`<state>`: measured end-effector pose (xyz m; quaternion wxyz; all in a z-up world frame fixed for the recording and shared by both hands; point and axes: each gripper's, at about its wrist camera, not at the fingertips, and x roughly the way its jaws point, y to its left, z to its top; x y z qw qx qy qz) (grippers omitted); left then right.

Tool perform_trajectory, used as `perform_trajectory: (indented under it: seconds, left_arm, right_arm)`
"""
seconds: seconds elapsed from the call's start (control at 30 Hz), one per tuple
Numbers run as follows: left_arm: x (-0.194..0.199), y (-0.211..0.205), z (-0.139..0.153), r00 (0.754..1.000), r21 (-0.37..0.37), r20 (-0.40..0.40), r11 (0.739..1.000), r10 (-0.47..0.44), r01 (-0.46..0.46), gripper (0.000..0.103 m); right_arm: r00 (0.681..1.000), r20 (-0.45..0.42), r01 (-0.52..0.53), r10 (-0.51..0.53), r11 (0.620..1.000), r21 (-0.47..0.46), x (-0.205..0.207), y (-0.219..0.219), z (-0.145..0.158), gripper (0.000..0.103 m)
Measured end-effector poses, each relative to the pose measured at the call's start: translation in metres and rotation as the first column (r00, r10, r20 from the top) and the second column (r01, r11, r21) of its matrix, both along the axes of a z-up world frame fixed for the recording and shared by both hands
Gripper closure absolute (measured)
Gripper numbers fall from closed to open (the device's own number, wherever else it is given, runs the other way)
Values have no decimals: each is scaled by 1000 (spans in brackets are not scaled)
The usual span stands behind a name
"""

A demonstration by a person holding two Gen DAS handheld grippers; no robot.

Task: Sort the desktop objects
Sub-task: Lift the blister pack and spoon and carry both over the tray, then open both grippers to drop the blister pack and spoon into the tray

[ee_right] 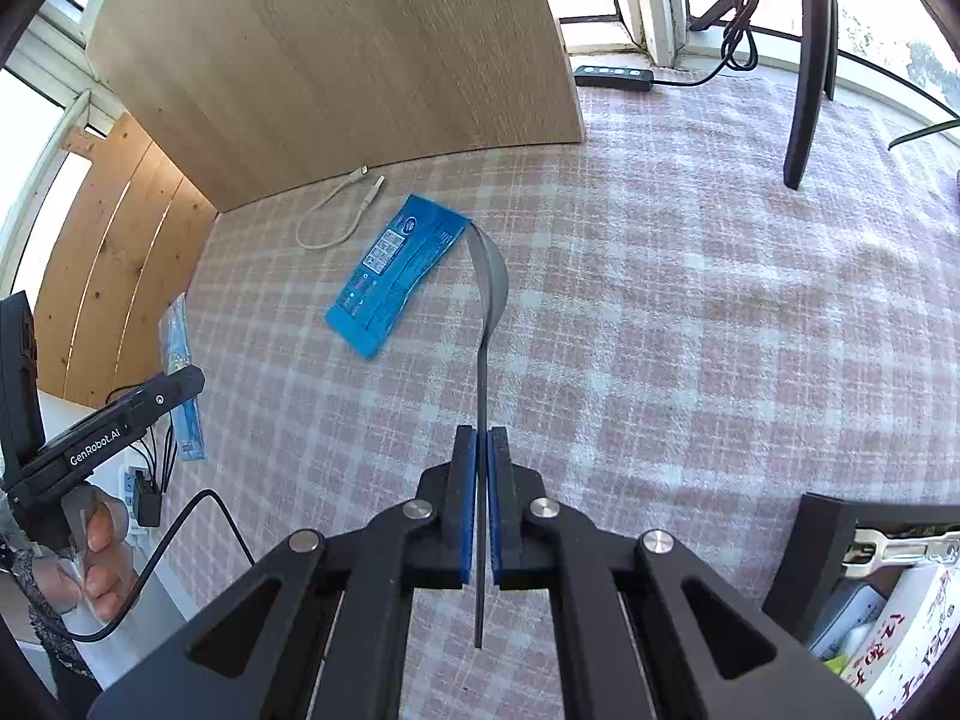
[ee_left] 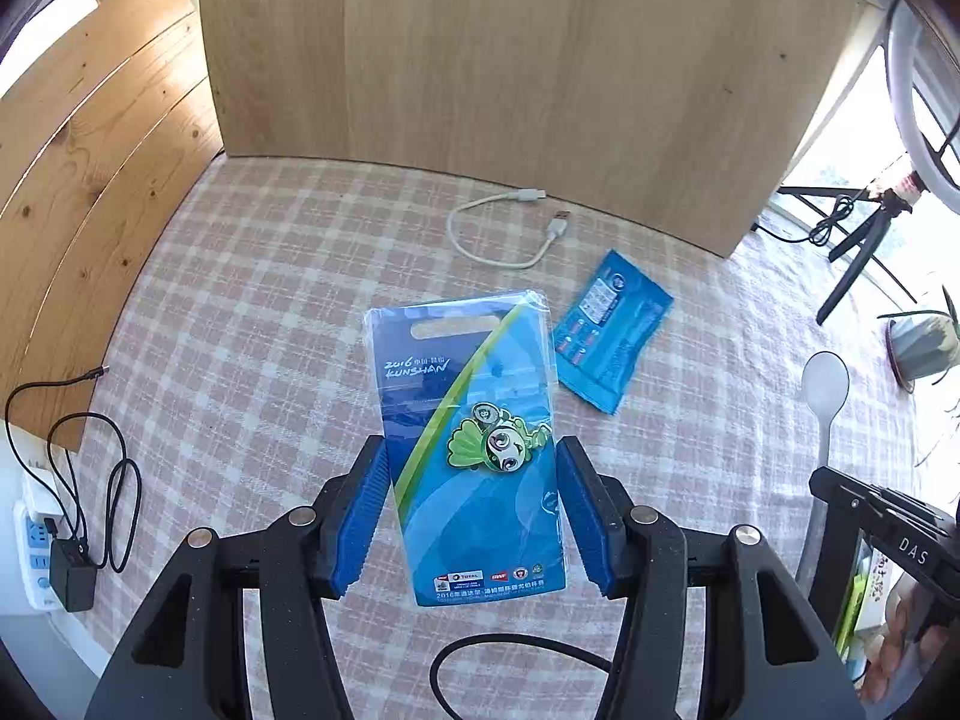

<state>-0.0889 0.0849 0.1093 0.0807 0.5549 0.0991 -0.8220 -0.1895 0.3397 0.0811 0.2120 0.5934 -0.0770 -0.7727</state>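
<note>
The left gripper (ee_left: 474, 516) holds a blue badge card in a clear sleeve (ee_left: 474, 450) by its two long edges, the ribbed blue pads (ee_left: 360, 516) pressing on either side so that the card stands out ahead of the jaws above the checked tablecloth (ee_left: 240, 312); a green cartoon pin (ee_left: 498, 438) sits on the card's face. The right gripper (ee_right: 483, 504) has its jaws drawn together on the thin handle of a grey spoon (ee_right: 483, 360), which is seen edge-on in the right wrist view, its bowl farthest from the jaws and lying, in the picture, just beside the corner of a blue flat packet (ee_right: 396, 276). In the left wrist view the same spoon (ee_left: 825, 414) appears at the right with its pale bowl uppermost, and the right gripper's black body shows at the frame edge. The blue packet (ee_left: 609, 330) rests on the cloth just beyond and to the right of the card, and a white USB cable (ee_left: 498, 228) lies looped behind it, near the foot of an upright wooden panel (ee_left: 510, 60). A black tray (ee_right: 840, 540) holding boxed items sits at the lower right of the right wrist view. A hand (ee_right: 102, 564) grips the left gripper's handle at that view's left edge. A white power strip (ee_left: 36, 546) with a black adapter lies off the cloth's left edge.
</note>
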Motion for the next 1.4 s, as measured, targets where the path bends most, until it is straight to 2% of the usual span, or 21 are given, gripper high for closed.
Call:
perform_trajectory:
  seconds: [0.07,0.2,0.3,0.4,0.6,0.9,1.0,1.1,1.2,1.3,1.37,1.4]
  left_arm:
    - [-8,22,12,998,-3,-16,999,-53,53,49]
    - [2,67,17,987,6,-28,987,-160,160,49]
    - [10,108,33,968,18,-36,969,-247,248,49]
    - [25,151,33,940,34,-42,940,-338,340,49]
    - [58,244,46,852,74,-52,849,-521,524,49]
    - [119,367,57,679,101,-53,673,-732,733,49]
    - [126,394,53,645,89,-42,640,-763,763,49]
    - [131,410,47,627,86,-22,623,-779,778,49]
    - [131,419,43,619,79,-14,616,-785,784,49]
    - [132,425,43,616,64,-17,614,-787,787,49]
    - [131,426,43,624,60,-19,622,-781,780,48]
    - [129,427,42,629,59,-13,627,-777,777,48]
  right_arm:
    - [1000,-9,27,-27,1000,-8,17,10,0,99]
    - [996,-19,82,-83,996,-22,52,45,15,99]
    - [991,-30,130,-131,991,-37,83,75,27,99]
    - [982,-43,181,-183,982,-50,111,105,37,99]
    - [950,-84,298,-300,954,-33,162,180,59,99]
    - [861,-120,503,-493,862,62,232,306,74,99]
    - [834,-118,550,-539,831,87,248,340,72,99]
    - [819,-113,574,-563,811,118,257,362,64,99]
    - [811,-102,585,-576,801,130,262,376,57,99]
    - [809,-91,588,-580,799,127,265,384,53,99]
    - [816,-82,579,-573,806,123,264,385,51,98]
    - [817,-74,576,-572,807,127,264,385,51,93]
